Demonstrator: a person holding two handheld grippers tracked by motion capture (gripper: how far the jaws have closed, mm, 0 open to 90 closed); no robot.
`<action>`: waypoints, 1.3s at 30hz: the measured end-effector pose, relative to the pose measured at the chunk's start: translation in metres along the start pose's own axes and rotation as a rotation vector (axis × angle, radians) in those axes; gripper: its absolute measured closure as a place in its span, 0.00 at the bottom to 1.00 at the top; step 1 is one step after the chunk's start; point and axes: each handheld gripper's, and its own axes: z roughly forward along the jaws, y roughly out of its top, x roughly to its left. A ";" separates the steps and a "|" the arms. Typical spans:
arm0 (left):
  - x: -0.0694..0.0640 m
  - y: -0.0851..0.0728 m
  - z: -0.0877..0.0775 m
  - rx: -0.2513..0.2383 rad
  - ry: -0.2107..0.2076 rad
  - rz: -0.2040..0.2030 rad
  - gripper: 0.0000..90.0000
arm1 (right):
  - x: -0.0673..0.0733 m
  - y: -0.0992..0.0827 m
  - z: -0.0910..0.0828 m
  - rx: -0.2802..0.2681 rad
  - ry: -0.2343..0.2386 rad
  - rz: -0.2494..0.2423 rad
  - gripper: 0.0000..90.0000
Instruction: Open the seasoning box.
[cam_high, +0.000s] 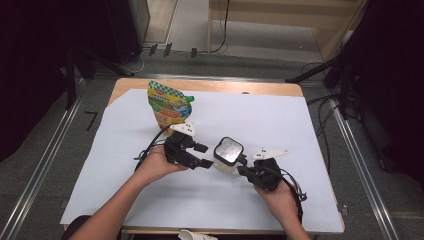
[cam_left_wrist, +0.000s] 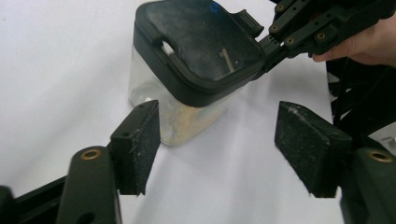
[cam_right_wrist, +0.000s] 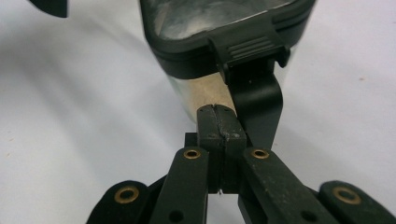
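A clear square container (cam_high: 228, 152) with a black lid stands in the middle of the white sheet; something pale fills its lower part (cam_left_wrist: 191, 119). My left gripper (cam_high: 205, 155) sits just left of it, open, its pads (cam_left_wrist: 140, 140) apart and short of the container's wall with nothing between them. My right gripper (cam_high: 243, 167) comes in from the right, shut, with its pads pressed together (cam_right_wrist: 219, 123) and empty. Its tips sit right at the lid's hanging latch flap (cam_right_wrist: 254, 88), below the ribbed tab. In the left gripper view, the right gripper (cam_left_wrist: 268, 46) meets the lid's corner.
A colourful stand-up pouch (cam_high: 169, 104) with a green cap stands behind the left gripper, near the table's far edge. The white sheet (cam_high: 280, 125) covers most of the wooden table. A white crumpled thing (cam_high: 192, 235) lies at the near edge. Cables trail from both grippers.
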 end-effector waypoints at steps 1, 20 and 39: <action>0.001 0.003 0.001 0.008 -0.016 -0.013 0.33 | -0.004 0.000 -0.001 0.000 -0.007 0.007 1.00; 0.017 0.023 0.027 -0.006 -0.041 0.005 0.21 | -0.042 0.007 -0.001 0.003 -0.028 0.055 1.00; 0.011 0.020 0.029 -0.033 -0.029 0.024 0.17 | -0.057 0.009 -0.009 -0.022 -0.140 0.123 1.00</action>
